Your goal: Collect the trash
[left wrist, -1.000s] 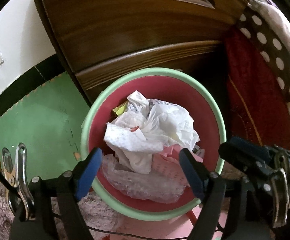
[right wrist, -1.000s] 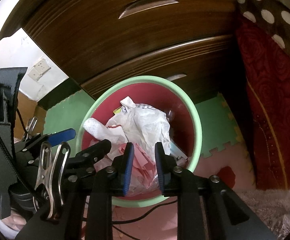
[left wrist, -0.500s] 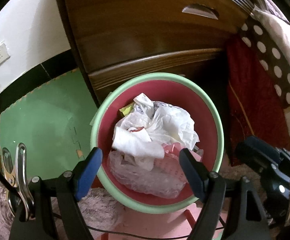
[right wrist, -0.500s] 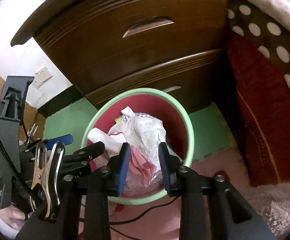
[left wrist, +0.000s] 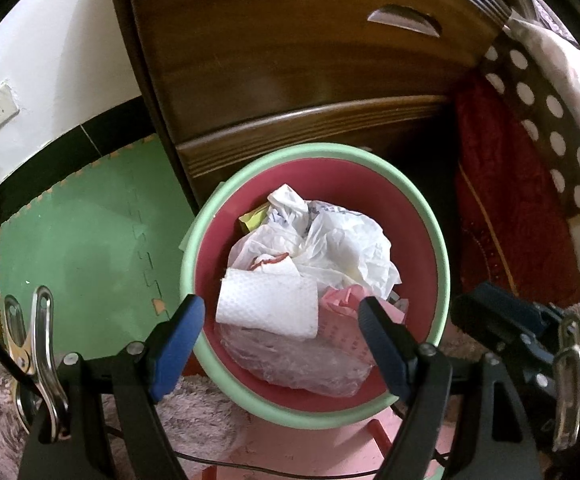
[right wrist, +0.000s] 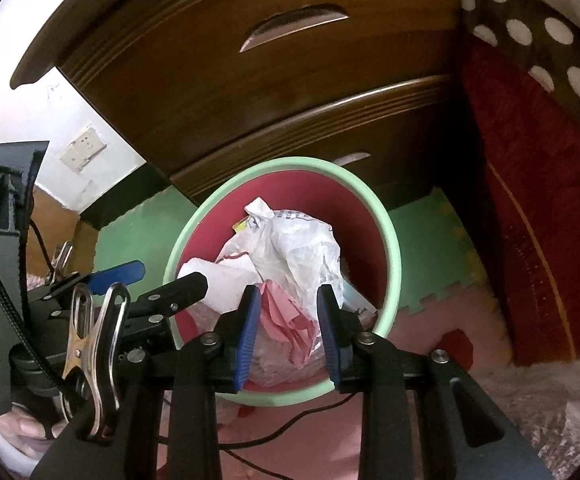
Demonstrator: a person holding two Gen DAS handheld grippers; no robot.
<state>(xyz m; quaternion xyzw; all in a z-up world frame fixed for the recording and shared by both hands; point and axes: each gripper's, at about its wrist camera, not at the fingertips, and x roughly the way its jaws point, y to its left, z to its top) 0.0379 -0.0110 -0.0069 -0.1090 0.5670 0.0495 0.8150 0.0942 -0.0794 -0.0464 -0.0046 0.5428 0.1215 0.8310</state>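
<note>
A bin with a green rim (left wrist: 313, 151) (right wrist: 301, 162) and a red inside stands on the floor against a wooden chest. In it lie a crumpled white plastic bag (left wrist: 341, 244) (right wrist: 301, 248), a white paper towel (left wrist: 266, 304) (right wrist: 218, 276), pink paper (left wrist: 341, 300) (right wrist: 286, 316) and clear plastic film (left wrist: 290, 360). My left gripper (left wrist: 282, 308) hangs over the bin's near side, wide open and holding nothing. My right gripper (right wrist: 288, 295) hovers over the same side, its jaws a little apart. The pink paper seen between them lies below in the bin.
A dark wooden chest of drawers (left wrist: 290, 60) (right wrist: 290, 100) rises just behind the bin. Red bedding with a polka-dot border (left wrist: 509, 200) hangs at the right. Green foam mat (left wrist: 70, 240) covers the floor at the left, a fluffy rug (left wrist: 194, 420) lies near me, and a cable (right wrist: 290, 428) crosses pink mat.
The right jaws have widened a little. Both views have drawn back slightly from the bin, and the paper towel now lies flatter on the heap.
</note>
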